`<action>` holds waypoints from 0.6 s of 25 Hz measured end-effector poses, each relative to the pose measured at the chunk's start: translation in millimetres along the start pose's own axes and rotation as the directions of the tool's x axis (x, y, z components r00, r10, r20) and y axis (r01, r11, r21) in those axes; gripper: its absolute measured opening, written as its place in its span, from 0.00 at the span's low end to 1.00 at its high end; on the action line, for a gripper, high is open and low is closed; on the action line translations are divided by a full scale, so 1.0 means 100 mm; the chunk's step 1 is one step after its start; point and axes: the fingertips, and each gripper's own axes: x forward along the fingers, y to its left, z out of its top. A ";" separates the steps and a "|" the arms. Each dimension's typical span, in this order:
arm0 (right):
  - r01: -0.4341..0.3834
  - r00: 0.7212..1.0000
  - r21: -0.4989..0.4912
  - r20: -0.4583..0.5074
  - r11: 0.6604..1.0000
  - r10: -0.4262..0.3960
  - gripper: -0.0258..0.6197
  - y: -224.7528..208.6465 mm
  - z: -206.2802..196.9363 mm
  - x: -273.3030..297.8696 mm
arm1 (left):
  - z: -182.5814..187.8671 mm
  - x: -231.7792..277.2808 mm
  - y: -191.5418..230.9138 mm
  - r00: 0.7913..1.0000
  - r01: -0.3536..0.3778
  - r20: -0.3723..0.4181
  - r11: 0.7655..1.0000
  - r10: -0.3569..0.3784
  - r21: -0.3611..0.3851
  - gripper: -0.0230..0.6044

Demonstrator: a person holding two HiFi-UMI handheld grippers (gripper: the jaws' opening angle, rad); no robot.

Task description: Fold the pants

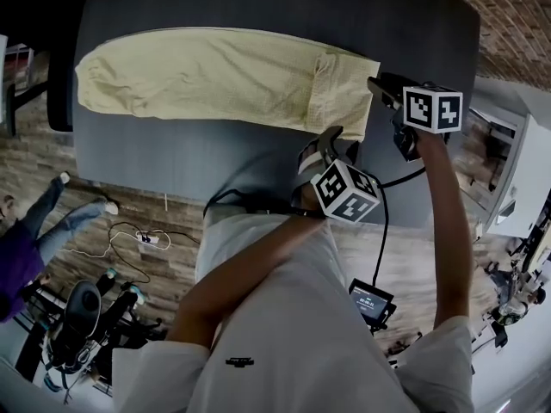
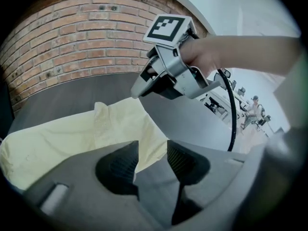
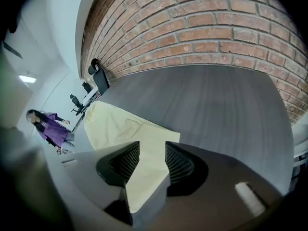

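Now left tool (image 2: 153, 150) open: jaws apart, nothing pinched, corner of pale yellow pants (image 2: 72, 138) showing just beyond gap. Right tool (image 3: 152, 153) likewise open, waist-end cloth below gap, pads not pressing. Pants flat, lengthwise on dark tabletop (image 1: 172, 157), waist end beside both tools. Risk: closing too high catches top layer only, or nothing; uneven lift then skews fold. Head view alone shows full length to far end; gripper views alone show jaw gaps.

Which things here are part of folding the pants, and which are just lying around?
For the job: pale yellow cloth pants; dark grey table; left gripper; right gripper.
Lying about: white power strip on the floor; black chair.
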 end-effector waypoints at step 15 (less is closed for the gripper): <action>-0.104 0.994 0.037 -0.033 0.994 0.105 0.45 -0.38 -0.09 0.28 | -0.19 0.74 -0.42 0.989 -0.042 -0.142 0.997 0.052 0.072 0.42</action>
